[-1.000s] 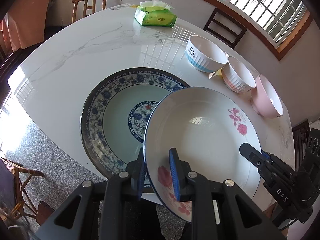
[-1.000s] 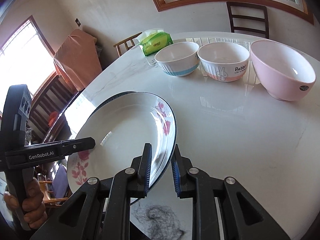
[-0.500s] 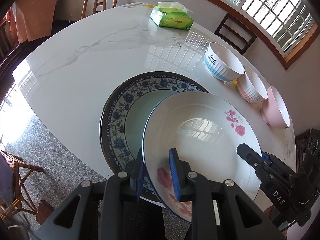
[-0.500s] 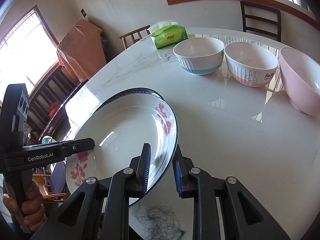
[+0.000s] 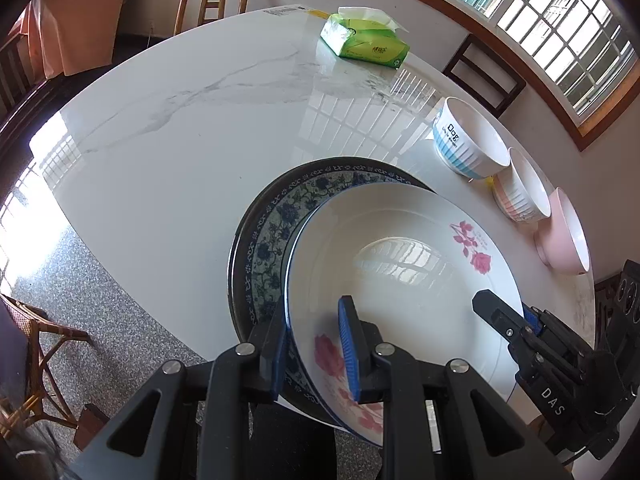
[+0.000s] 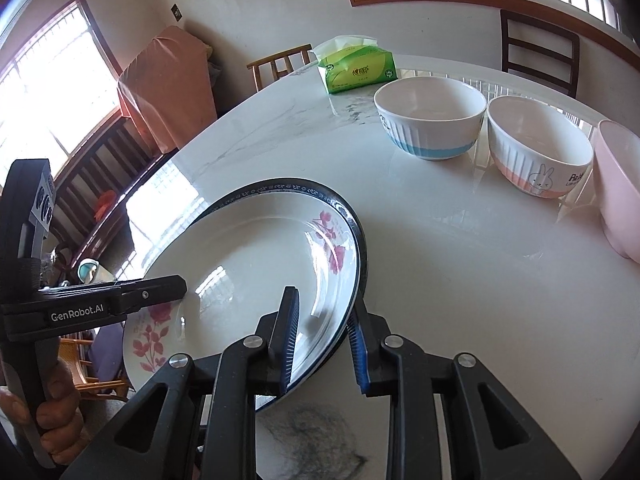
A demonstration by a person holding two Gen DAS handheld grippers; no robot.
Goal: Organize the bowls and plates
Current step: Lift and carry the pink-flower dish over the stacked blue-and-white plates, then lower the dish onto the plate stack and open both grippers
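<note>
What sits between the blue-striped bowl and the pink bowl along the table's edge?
The rabbit-print bowl with a pink base stands between the blue-striped bowl and the pink bowl; the right wrist view shows it clearly.

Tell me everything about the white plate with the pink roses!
The white plate looks like glossy ceramic, round and shallow, with a thin blue rim and pink roses at two edges. It sits tilted over the blue patterned plate. The left tongs and right tongs each straddle its near rim.
</note>
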